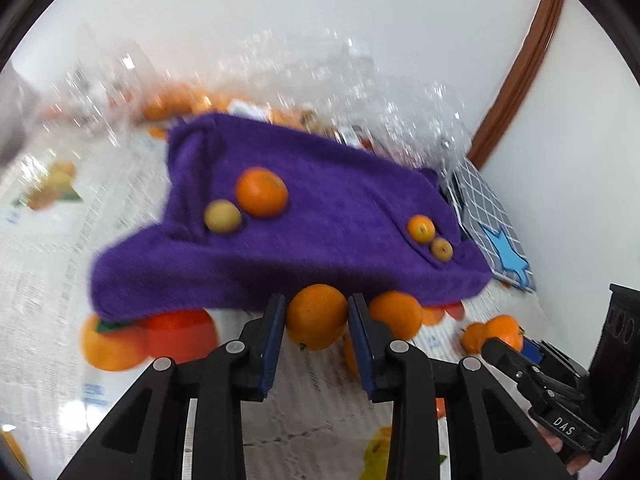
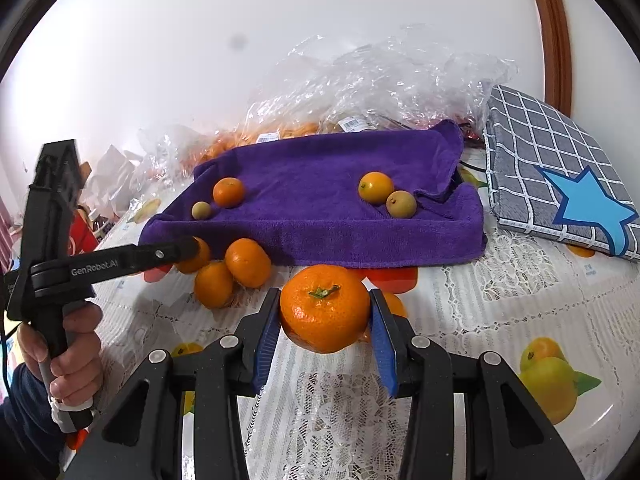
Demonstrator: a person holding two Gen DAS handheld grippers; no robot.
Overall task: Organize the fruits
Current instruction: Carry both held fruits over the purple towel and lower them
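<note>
Both tongs are clamped on fruit just in front of the purple towel's (image 2: 320,208) near edge. The left tongs (image 1: 317,322) press their blue pads on a small orange (image 1: 316,316), and the right tongs (image 2: 325,314) grip a larger stemmed orange (image 2: 325,308). On the towel, an orange (image 2: 228,192) and small greenish fruit (image 2: 201,210) lie at the left, another such pair at the right. Two oranges (image 2: 232,272) lie on the counter (image 2: 500,312).

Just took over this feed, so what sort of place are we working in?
Probably a home dining or kitchen table against a wall: a fruit-print tablecloth with a lace overlay, a purple towel holding small fruit, crumpled plastic produce bags behind it, and a wooden door frame.
</note>
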